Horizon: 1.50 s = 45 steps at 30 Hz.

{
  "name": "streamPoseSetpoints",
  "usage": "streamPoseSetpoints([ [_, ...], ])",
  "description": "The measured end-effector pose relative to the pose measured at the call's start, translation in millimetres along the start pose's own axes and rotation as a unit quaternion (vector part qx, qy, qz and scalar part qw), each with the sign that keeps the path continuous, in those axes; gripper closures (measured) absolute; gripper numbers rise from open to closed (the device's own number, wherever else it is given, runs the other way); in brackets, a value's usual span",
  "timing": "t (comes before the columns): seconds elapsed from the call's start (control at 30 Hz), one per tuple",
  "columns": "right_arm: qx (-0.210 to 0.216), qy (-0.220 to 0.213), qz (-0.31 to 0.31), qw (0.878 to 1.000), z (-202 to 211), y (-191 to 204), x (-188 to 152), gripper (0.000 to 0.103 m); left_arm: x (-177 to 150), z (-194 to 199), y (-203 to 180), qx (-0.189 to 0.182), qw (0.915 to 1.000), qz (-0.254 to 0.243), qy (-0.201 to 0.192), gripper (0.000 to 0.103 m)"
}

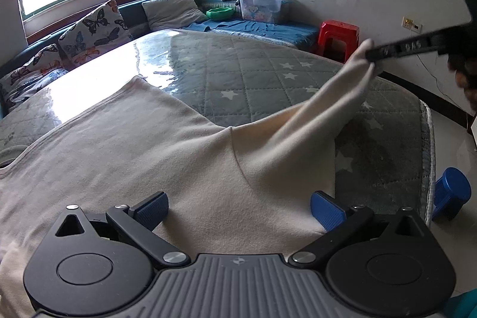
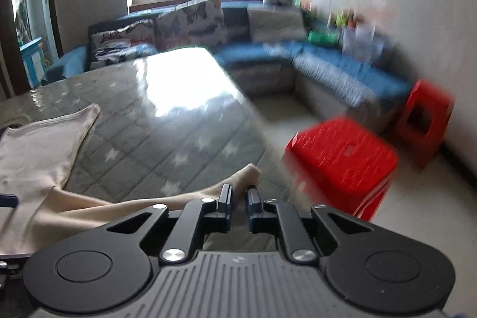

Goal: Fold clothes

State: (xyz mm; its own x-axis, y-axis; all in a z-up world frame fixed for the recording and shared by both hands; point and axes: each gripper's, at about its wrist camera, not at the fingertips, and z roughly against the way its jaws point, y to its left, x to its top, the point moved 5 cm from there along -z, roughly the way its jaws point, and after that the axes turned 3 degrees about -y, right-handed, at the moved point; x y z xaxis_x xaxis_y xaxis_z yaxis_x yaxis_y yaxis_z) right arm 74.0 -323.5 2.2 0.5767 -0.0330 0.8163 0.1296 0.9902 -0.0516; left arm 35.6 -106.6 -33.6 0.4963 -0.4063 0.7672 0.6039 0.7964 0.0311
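- The left gripper (image 1: 238,209) is hovering low over the body of the cream garment (image 1: 128,157), its blue-padded fingers (image 1: 150,210) spread wide with nothing between them.
- The garment is lying flat across the near part of the table (image 1: 268,70), a quilted grey star-patterned cover under a glossy clear sheet, with its far corner reaching toward the table's middle.
- The right gripper (image 2: 240,198) is lifting the sleeve (image 1: 325,97) up and out toward the table's right edge; its fingers are drawn narrow and pinching the sleeve end, which is poking out just past the fingertips.
- In the left wrist view the sleeve is stretching taut from the shoulder seam up to the right gripper, raised off the table.
- The right wrist view is smeared with motion blur.
- A red stool (image 2: 340,160) is standing on the floor just beside the table's right edge, with a second red stool (image 2: 426,118) by the wall.
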Motion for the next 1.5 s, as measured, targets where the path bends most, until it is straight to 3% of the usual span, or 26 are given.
streamPoseSetpoints([
  [0.07,-0.01,-0.003,0.004,1.0,0.8,-1.2,3.1,0.092,-0.5,0.3,0.3,0.0,1.0,0.001,-0.001,0.0],
  [0.13,-0.022,-0.001,-0.016,1.0,-2.2,-8.7,1.1,0.063,-1.1,0.6,0.5,0.0,1.0,0.002,-0.003,0.0],
  [0.37,-0.012,0.032,-0.048,0.998,-9.1,-22.1,-17.5,0.063,-1.4,-0.1,0.3,-0.001,1.0,0.001,-0.005,0.0],
  [0.6,0.028,0.049,-0.07,0.996,-27.8,-22.2,-26.3,0.064,-0.9,-1.6,-0.5,-0.001,1.0,0.002,-0.005,0.0],
  [0.83,0.072,0.041,-0.13,0.988,-21.9,-28.8,-27.4,0.064,-1.8,-0.8,-1.3,-0.001,1.0,0.001,-0.006,0.0],
  [1.1,0.088,0.031,-0.179,0.979,-31.6,-35.4,-18.5,0.064,-3.1,-0.3,-0.9,-0.001,1.0,0.001,-0.007,0.0],
  [1.17,0.091,0.034,-0.182,0.978,-39.0,-32.4,-16.8,0.066,-3.2,-0.2,-1.0,-0.001,1.0,0.001,-0.007,0.0],
  [1.23,0.092,0.038,-0.181,0.978,-45.7,-30.3,-15.5,0.086,-3.5,-0.2,-1.3,0.0,1.0,0.001,-0.007,0.0],
  [1.3,0.093,0.03,-0.179,0.979,-46.3,-26.4,-8.6,0.095,-3.9,-0.3,-1.6,0.0,1.0,0.001,-0.008,0.0],
  [1.5,0.114,-0.035,-0.133,0.984,-11.6,-8.5,22.9,0.098,-4.1,-0.9,-1.8,-0.001,1.0,0.001,-0.01,0.0],
])
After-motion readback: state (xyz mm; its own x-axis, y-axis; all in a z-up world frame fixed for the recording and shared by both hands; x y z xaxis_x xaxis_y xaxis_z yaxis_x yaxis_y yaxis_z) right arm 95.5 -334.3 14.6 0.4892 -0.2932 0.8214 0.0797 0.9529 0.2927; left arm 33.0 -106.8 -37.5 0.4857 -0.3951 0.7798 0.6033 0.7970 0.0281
